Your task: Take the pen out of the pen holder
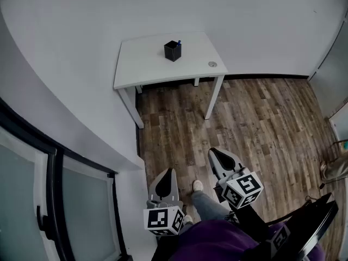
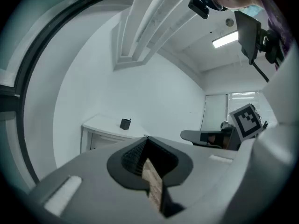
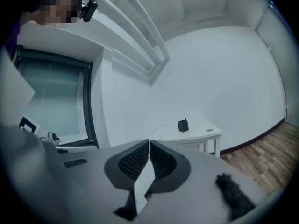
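1. Your left gripper: jaws pressed together, nothing between them.
2. Your right gripper: jaws likewise closed and empty.
3. Pen: upright in the black holder on the white table, well apart from both grippers.

Even soft light, fisheye-warped edges

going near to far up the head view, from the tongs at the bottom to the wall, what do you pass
left tongs → right tongs, a little farther up → wooden floor → white table → small round disc on the table → black pen holder with the pen in it → white wall
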A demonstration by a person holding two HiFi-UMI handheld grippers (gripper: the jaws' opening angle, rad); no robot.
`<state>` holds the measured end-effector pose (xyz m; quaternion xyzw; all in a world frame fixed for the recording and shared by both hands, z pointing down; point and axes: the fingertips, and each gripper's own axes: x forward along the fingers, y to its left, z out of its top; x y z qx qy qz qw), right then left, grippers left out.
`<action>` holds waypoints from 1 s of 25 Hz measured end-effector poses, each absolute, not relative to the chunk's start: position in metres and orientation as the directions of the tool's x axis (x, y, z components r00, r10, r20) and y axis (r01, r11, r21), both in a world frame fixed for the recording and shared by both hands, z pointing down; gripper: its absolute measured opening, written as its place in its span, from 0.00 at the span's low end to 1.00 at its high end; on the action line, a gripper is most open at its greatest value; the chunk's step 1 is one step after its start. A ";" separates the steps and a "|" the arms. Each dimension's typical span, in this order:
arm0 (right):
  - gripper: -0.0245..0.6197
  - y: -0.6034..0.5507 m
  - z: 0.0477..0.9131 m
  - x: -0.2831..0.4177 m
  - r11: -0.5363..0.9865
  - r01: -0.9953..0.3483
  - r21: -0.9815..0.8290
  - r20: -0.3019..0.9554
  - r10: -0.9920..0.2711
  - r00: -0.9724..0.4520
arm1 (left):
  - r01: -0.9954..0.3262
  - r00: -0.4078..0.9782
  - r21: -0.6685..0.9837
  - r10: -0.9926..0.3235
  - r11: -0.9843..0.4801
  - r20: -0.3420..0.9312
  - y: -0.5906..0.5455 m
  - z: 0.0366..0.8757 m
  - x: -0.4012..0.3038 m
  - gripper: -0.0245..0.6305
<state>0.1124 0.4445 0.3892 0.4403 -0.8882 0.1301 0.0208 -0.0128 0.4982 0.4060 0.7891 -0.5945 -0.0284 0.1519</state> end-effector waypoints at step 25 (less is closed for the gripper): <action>0.06 0.241 0.394 0.151 0.635 -0.737 -0.232 0.144 -0.726 -0.672 | -0.935 0.268 0.279 -0.952 -0.220 0.147 0.305 0.404 0.040 0.05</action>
